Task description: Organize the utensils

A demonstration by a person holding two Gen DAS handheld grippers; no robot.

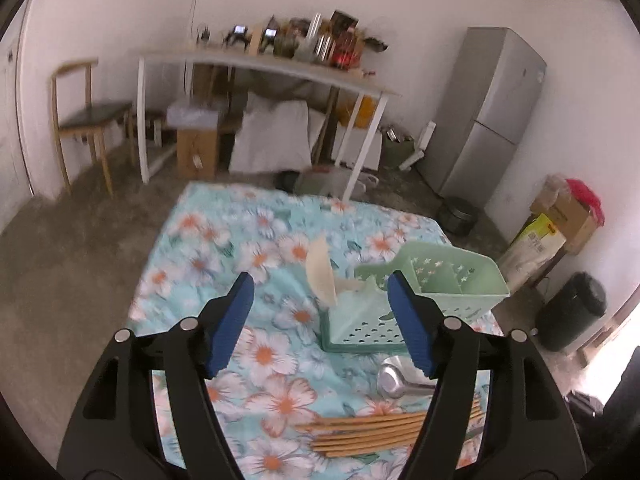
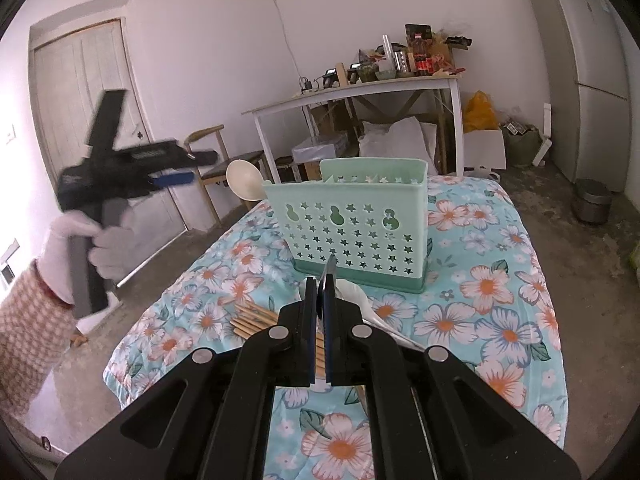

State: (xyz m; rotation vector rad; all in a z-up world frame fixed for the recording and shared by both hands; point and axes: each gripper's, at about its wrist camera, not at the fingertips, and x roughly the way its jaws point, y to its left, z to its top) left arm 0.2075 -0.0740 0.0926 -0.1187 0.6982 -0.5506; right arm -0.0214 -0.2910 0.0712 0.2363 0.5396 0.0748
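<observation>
Partly hidden behind the right gripper (image 2: 319, 292), a thin dark blade pokes up from between its blue pads, which are pressed together on it; what kind of utensil it is cannot be told. Only the right wrist view shows the left gripper (image 2: 172, 178) from outside, blurred and raised in a white-gloved hand (image 2: 108, 248) off the table's left edge. From its own camera the left gripper (image 1: 320, 300) has its jaws spread wide with nothing between them.

A mint green utensil caddy (image 2: 352, 224) stands upright on the floral tablecloth (image 2: 500, 312), just beyond the right gripper's tips. A pale spoon (image 1: 320, 276) leans out of its end. Wooden chopsticks (image 1: 368, 432) and a metal ladle (image 1: 396, 380) lie on the cloth below the left gripper, both cut off by its right finger. A white plastic spoon (image 2: 360, 300) lies beside the right gripper, partly covered.
</observation>
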